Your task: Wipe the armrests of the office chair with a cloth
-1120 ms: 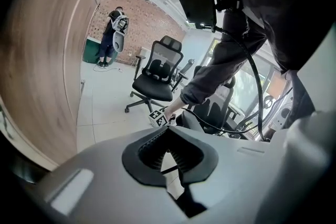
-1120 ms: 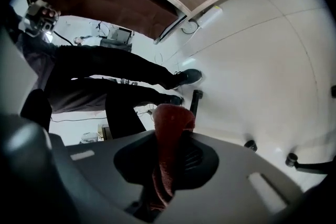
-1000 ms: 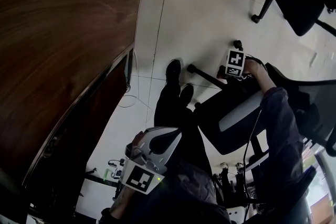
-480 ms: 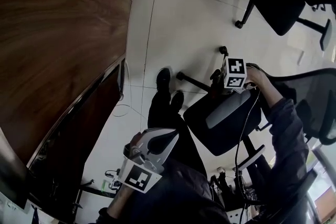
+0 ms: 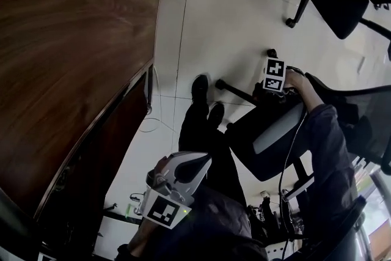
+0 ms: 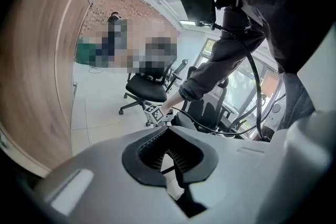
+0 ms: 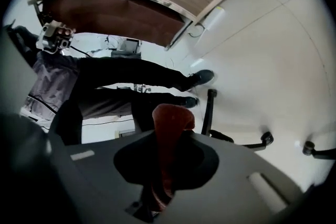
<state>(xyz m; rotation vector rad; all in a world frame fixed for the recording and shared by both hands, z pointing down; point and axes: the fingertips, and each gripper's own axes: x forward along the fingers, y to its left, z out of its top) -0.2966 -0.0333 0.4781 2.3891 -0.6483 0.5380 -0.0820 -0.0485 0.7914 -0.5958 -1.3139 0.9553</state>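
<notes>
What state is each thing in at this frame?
Left gripper: shut, empty.
Right gripper: shut on cloth.
Cloth: red, pinched between the jaws, end sticking out.
Chair: standing on the floor, seat empty.
Armrest: grey, contact with cloth not visible.

Wood-grain veneer, satin sheen: counter [image 5: 73,40]. Pale glossy tiles: floor [image 5: 220,21]. Black mesh back: office chair [image 5: 366,113]; smooth grey plastic-looking armrest [image 5: 278,128]. Soft matt reddish cloth [image 7: 172,120]. Matt grey plastic left tool [image 6: 169,131], ribbed black pads [image 6: 182,160].
</notes>
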